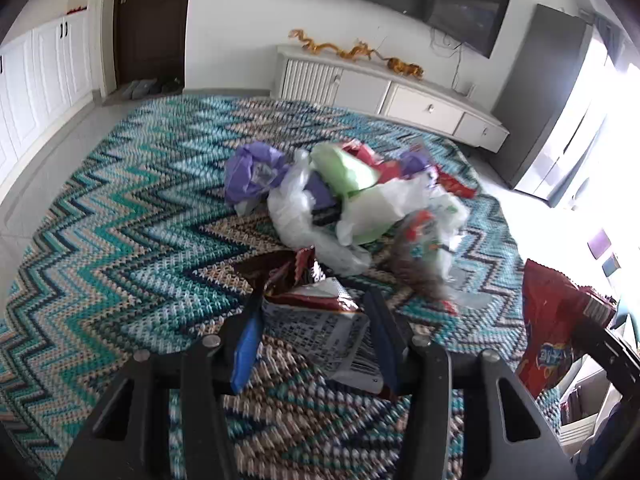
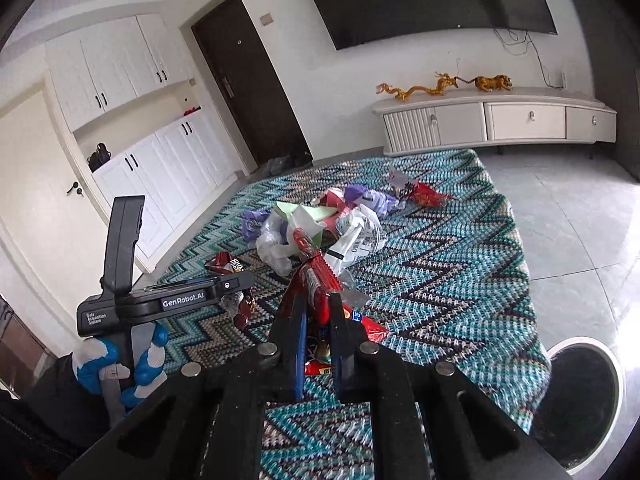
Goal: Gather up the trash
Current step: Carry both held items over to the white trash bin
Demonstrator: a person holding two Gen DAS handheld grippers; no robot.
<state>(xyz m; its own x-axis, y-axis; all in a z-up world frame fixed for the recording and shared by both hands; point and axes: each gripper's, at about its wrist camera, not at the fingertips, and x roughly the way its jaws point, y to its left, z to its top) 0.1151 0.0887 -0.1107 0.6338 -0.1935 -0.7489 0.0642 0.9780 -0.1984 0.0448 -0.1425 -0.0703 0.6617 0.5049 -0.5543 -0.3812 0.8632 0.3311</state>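
- Step in hand, as judged: gathering loose wrappers toward one heap; both claws carry a piece and neither has let go.
- Right claw (image 2: 318, 312): closed on a red snack wrapper (image 2: 316, 280), held off the rug on the near side of the heap.
- Left claw (image 1: 316, 304): jaws part-closed on a dark brown snack bag (image 1: 316, 308) with a white printed back; the bag sits between the fingers and appears gripped.
- Main trash pile (image 1: 340, 196): lies near the middle of the zigzag rug (image 1: 120, 240), toward its far edge, made of crumpled bags and wrappers touching and overlapping.
- Count in the pile, as far as the tangle allows: two purple bags, two pale green pieces, at least two clear or white plastic bags, several red wrappers. An exact total cannot be told.
- Strays: one red wrapper (image 2: 426, 198) lies just beyond the pile near the rug's far edge, apart from it.
- Held pieces: two, one per claw.
- A round dark bin (image 2: 580, 396) stands on the tiled floor off the rug's near right corner.
- Next move, as judged: carry the held pieces to the pile or the bin, open the claws above it, then fetch the stray wrapper. Thin film may cling to the fingers on release.
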